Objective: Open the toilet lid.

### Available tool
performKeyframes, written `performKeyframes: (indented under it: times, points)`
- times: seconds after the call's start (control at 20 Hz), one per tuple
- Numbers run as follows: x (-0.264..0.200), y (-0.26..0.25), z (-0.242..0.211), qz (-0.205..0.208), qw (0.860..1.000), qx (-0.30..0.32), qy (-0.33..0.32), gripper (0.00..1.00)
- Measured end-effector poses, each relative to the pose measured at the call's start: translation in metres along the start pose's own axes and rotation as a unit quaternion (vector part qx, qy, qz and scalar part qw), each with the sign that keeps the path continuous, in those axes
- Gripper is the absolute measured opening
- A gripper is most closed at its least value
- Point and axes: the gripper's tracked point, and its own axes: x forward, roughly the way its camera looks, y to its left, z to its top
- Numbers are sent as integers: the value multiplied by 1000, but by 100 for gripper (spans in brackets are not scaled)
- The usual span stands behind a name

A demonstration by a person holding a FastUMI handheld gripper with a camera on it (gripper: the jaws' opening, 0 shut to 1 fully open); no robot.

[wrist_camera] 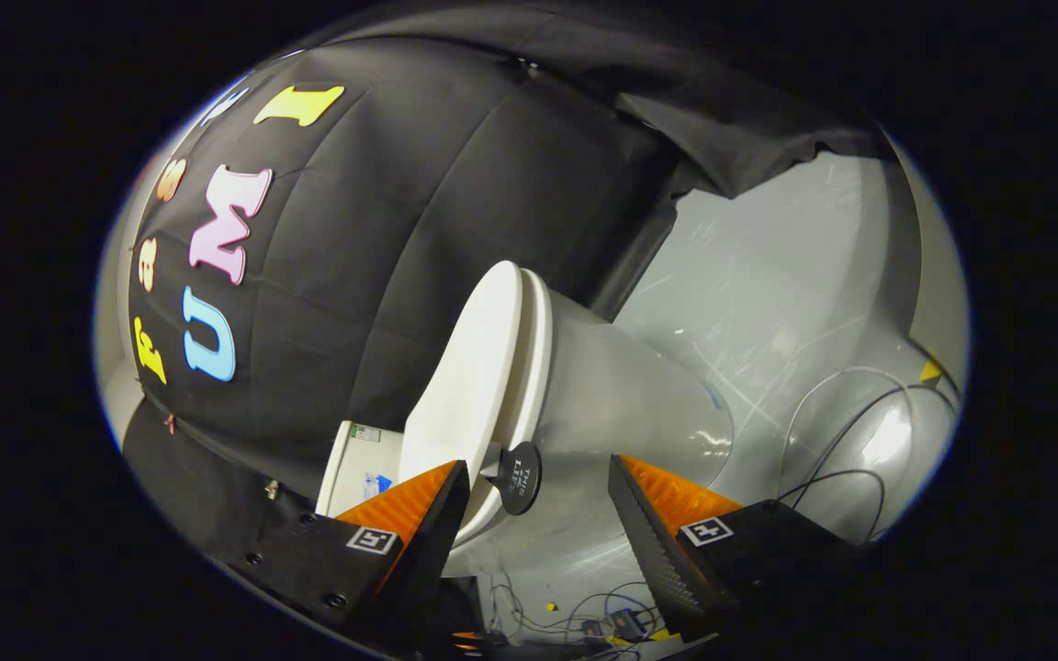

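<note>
- One tool (pixel 538 491) is in view; its two fingers (pixel 419 514) stand wide apart and grip nothing.
- One toilet (pixel 621 404) stands just ahead of the fingers, tilted in this view because the camera is rolled.
- One toilet lid (pixel 469 386) lies down on the seat, edge-on to the camera; the seam between lid and seat runs along the rim.
- One round black lift tab (pixel 520 477) projects from the front edge of the lid. It sits between the two fingers, nearer the left one, with neither finger touching it.
- One white tank (pixel 354 464) shows behind the lid, against the black cloth wall (pixel 419 211).
- One grey floor (pixel 768 303) spreads beside the bowl and is scuffed and glossy.
- Several thin cables (pixel 846 431) curve over the floor beyond the right finger; more cables and small connectors (pixel 602 629) lie low between the fingers.
- Open room: the gap between the fingers is free except for the tab; the floor directly beside the bowl is bare up to the cables.
- The cloth wall hangs close behind the tank.
</note>
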Motion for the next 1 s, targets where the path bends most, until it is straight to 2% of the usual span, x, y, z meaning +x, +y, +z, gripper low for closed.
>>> performKeyframes:
  times: [0.15, 0.35, 0.45, 0.55, 0.65, 0.75, 0.9, 1.0]
  points:
    - [5, -2, -4, 10, 998, 55, 13, 80]
    - [10, 6, -2, 40, 994, 104, 15, 80]
    - [15, 0, -1, 37, 994, 105, 9, 58]
    - [14, 2, -2, 40, 993, 108, 14, 58]
    - [15, -1, -3, 37, 994, 106, 14, 45]
    - [15, 2, -4, 44, 993, 105, 13, 45]
    - [15, 4, -3, 48, 993, 111, 13, 28]
    - [16, 4, -3, 51, 992, 114, 14, 28]
